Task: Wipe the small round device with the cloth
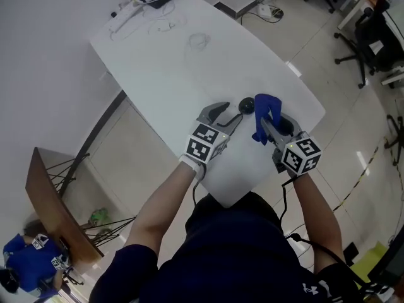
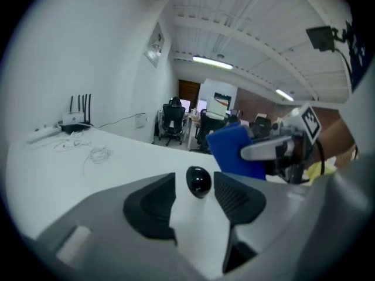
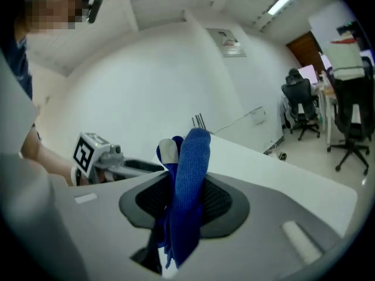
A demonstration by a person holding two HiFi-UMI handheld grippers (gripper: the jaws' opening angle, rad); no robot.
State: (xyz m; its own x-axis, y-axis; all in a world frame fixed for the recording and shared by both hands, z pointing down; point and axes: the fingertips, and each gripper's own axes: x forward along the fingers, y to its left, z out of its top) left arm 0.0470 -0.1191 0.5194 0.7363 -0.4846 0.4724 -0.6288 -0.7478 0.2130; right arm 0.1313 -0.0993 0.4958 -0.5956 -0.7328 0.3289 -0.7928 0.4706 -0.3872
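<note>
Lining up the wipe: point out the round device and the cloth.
small round device [image 2: 198, 181]: left gripper view, glossy black top
cloth [image 3: 190, 180]: right gripper view, middle of the upright fold

Bright, even glow from ceiling strip light (fisheye edges warp, darken).

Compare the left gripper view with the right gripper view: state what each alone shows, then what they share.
Left gripper view only: the small round device, black, sits between the open jaws of the left gripper, with a gap showing beside it. Right gripper view only: the right gripper is shut on the blue cloth, the fold squeezed between its pads. Both: the cloth, the white table, and the opposite gripper with its marker cube.
</note>
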